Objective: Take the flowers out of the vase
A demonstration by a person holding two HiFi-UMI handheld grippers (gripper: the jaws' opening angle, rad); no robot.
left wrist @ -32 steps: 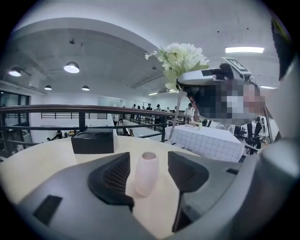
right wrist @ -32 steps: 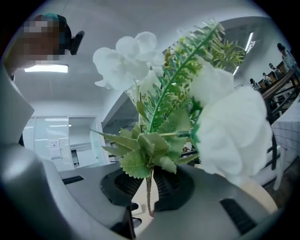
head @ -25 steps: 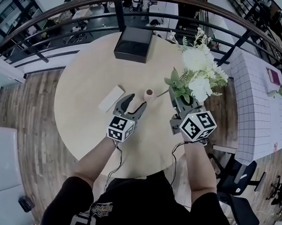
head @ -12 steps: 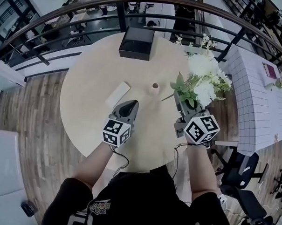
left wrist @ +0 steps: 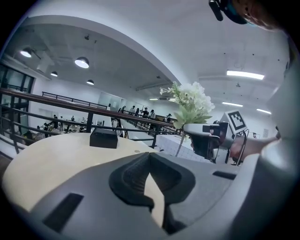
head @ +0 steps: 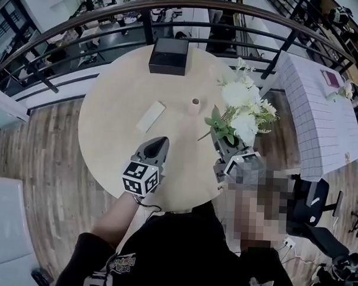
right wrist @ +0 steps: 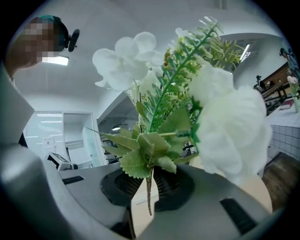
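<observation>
The right hand-held gripper (head: 222, 137) is pinching the flowers (head: 242, 109) low on the stems, just under the bottom leaves. Its own view shows a thin stem (right wrist: 148, 197) running down between the pads, with leaves and white blooms fanning out above. The low grip appears chosen so that the heads are not crushed and the bunch comes away as one.

The flowers are clear of the vase (head: 195, 104) and are held in the air over the right edge of the counter (head: 115, 107), blooms pointing away from the person. The vase stands upright near the counter's middle, well apart from the bunch. Its mouth shows dark, with no stems in it.

The left hand-held gripper (head: 160, 143) has its jaws pressed together with nothing between them. In its own view the pads meet, and only bare counter shows through the gap below. It hangs over the near part of the counter, short of the vase and touching nothing. I judge it idle, since the vase needs no steadying with the stems out.

A black box (head: 168, 55) sits at the far edge and a white slab (head: 150, 116) lies left of the vase — neither is touched.

Removal looks essentially done, and what remains is presumably to lay the flowers down. One risk noted — a thin stem could slip from so narrow a pinch if the bunch tips.
</observation>
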